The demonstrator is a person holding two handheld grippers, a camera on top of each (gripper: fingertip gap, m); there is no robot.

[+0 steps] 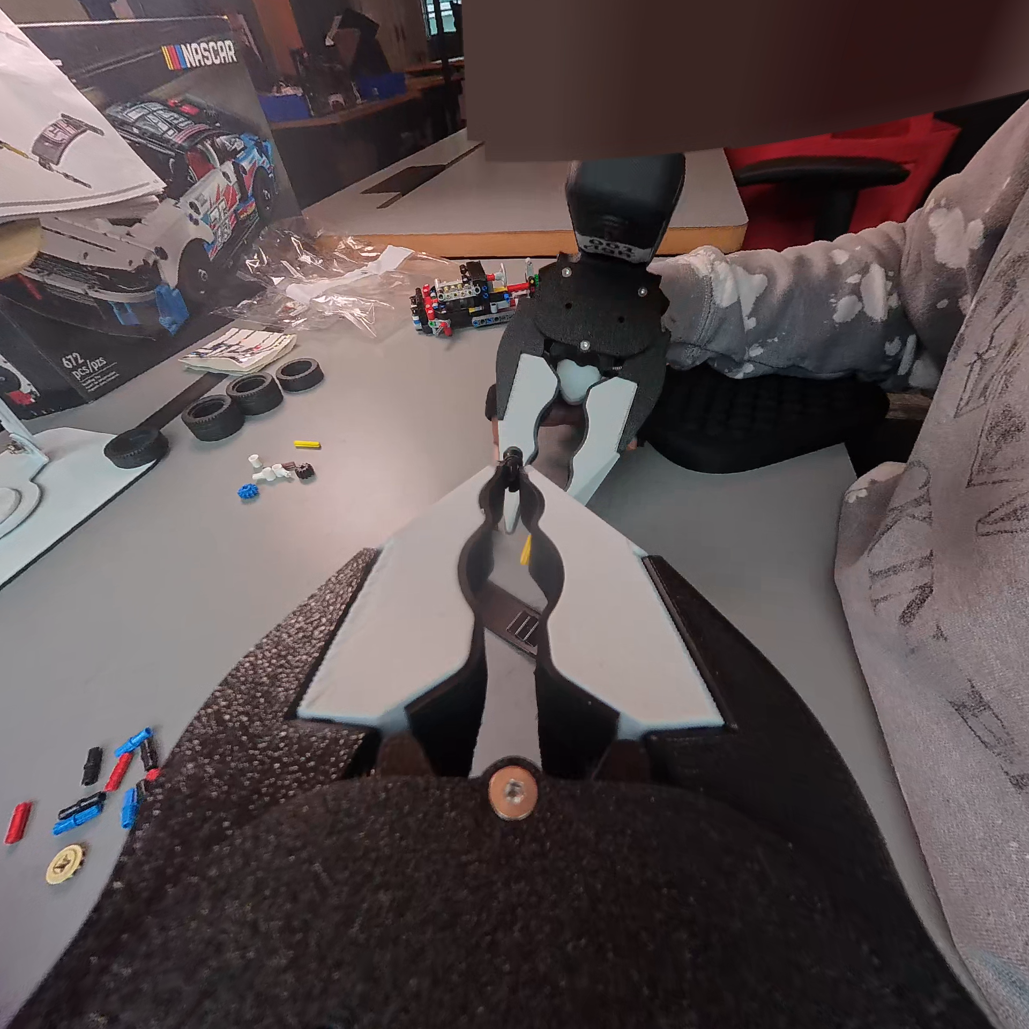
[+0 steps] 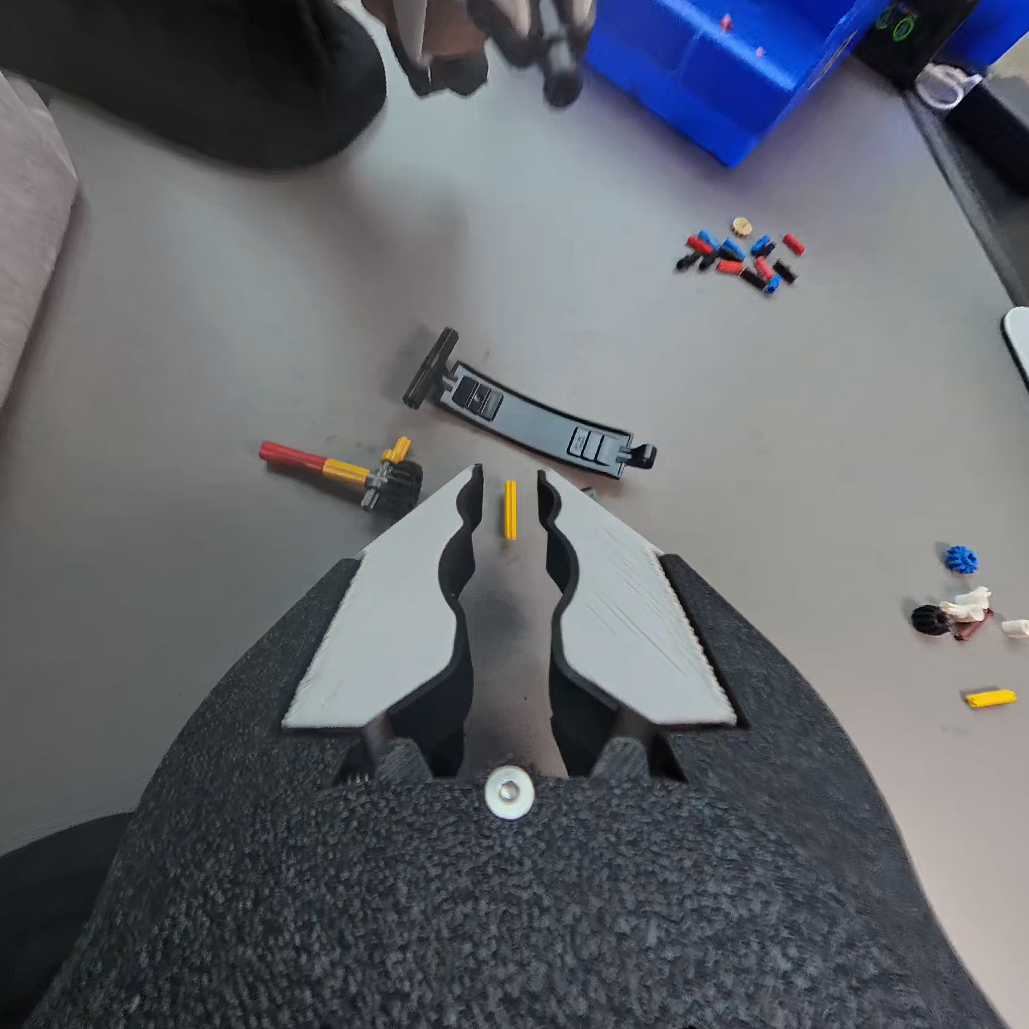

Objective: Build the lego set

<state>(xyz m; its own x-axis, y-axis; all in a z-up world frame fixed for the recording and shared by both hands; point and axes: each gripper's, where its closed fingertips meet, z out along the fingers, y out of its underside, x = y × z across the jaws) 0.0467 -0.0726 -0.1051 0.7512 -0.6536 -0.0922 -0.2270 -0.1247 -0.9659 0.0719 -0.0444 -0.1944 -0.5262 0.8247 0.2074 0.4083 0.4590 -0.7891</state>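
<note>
My left gripper is shut on a small black connector piece and holds it above the grey table. My right gripper is open and low over the table, with a short yellow axle lying between its fingertips. It faces the left gripper in the left wrist view. A black curved panel lies just beyond the yellow axle. A red and yellow axle assembly with a black gear lies to its left. The partly built chassis stands farther back.
Several black tyres, a sticker sheet, plastic bags and the set's box are at the left. Loose pins, a blue gear, another yellow axle and a blue bin lie around. A person's sleeve is at the right. Spacing between my two grippers at the tips: around 10 centimeters.
</note>
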